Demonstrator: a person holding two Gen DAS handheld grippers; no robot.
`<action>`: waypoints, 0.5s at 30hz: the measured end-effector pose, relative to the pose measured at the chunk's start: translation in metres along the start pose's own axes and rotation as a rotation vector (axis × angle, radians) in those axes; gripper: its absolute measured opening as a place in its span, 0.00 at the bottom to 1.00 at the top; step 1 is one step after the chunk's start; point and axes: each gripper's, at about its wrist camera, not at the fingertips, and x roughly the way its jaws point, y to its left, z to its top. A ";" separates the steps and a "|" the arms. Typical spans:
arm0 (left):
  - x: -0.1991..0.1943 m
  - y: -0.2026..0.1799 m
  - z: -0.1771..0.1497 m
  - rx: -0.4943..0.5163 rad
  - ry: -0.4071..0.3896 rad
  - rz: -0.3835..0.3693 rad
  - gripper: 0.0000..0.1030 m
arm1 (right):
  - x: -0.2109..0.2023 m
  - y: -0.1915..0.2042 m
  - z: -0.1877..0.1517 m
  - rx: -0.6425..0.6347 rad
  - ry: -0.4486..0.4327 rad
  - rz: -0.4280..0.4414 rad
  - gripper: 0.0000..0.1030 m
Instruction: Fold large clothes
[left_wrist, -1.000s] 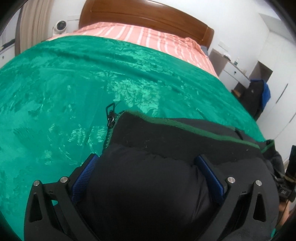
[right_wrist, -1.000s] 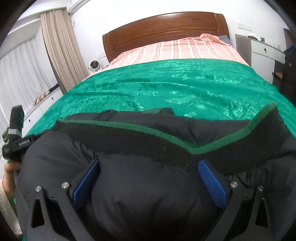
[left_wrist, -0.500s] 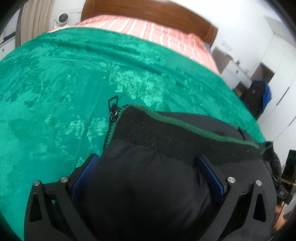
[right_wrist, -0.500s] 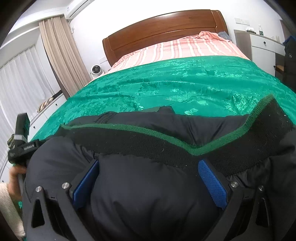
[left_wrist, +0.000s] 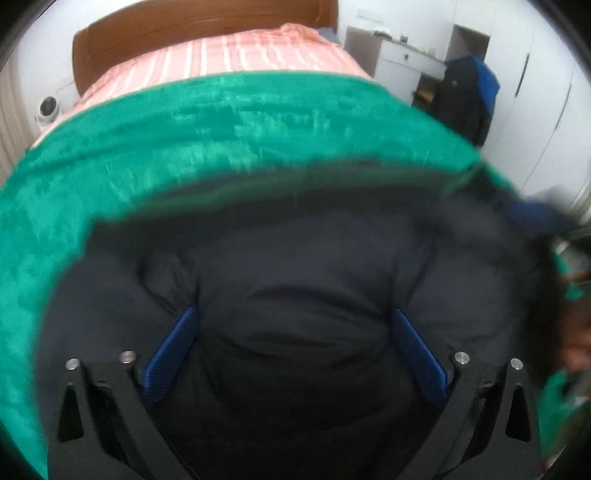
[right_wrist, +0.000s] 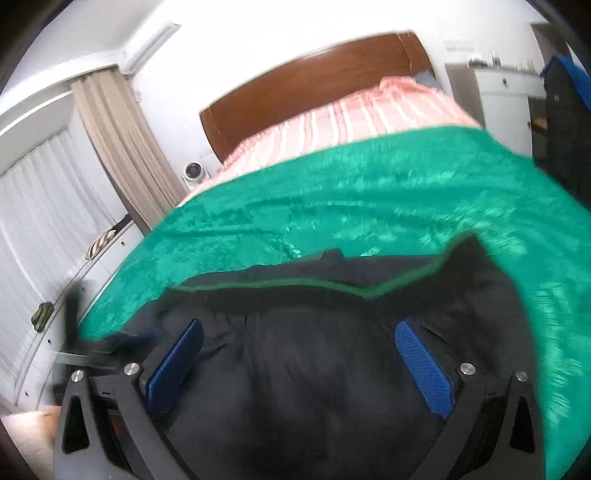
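Observation:
A black padded jacket (left_wrist: 295, 258) with a green-edged knit hem (right_wrist: 332, 295) lies at the near end of the bed on a green blanket (left_wrist: 184, 155). My left gripper (left_wrist: 291, 317) is shut on a thick bulge of the jacket between its blue pads (left_wrist: 173, 343). In the right wrist view the jacket (right_wrist: 295, 387) fills the lower half, and my right gripper (right_wrist: 299, 328) is shut on another thick fold. Both views are blurred by motion. A blurred dark shape, likely the left gripper, (right_wrist: 74, 332) shows at the left edge of the right wrist view.
The green blanket (right_wrist: 369, 206) covers most of the bed, with a pink striped sheet (left_wrist: 221, 55) and a wooden headboard (right_wrist: 314, 81) beyond. White cabinets (left_wrist: 402, 62) and a dark hanging garment (left_wrist: 465, 99) stand on the right. Curtains (right_wrist: 122, 147) and a small white fan (right_wrist: 194, 172) are on the left.
Both grippers have swung with the jacket and now blur. The left view has turned to the right and the zipper pull is out of sight. More of the room shows above the bed.

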 end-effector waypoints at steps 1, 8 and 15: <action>0.001 -0.006 -0.009 0.036 -0.057 0.034 1.00 | -0.014 0.001 -0.007 -0.019 -0.006 -0.010 0.99; 0.011 -0.009 -0.016 0.059 -0.072 0.053 1.00 | -0.077 -0.007 -0.102 -0.046 -0.048 -0.182 0.99; -0.003 -0.020 -0.014 0.080 -0.046 0.085 0.99 | -0.065 -0.006 -0.140 -0.096 -0.055 -0.352 1.00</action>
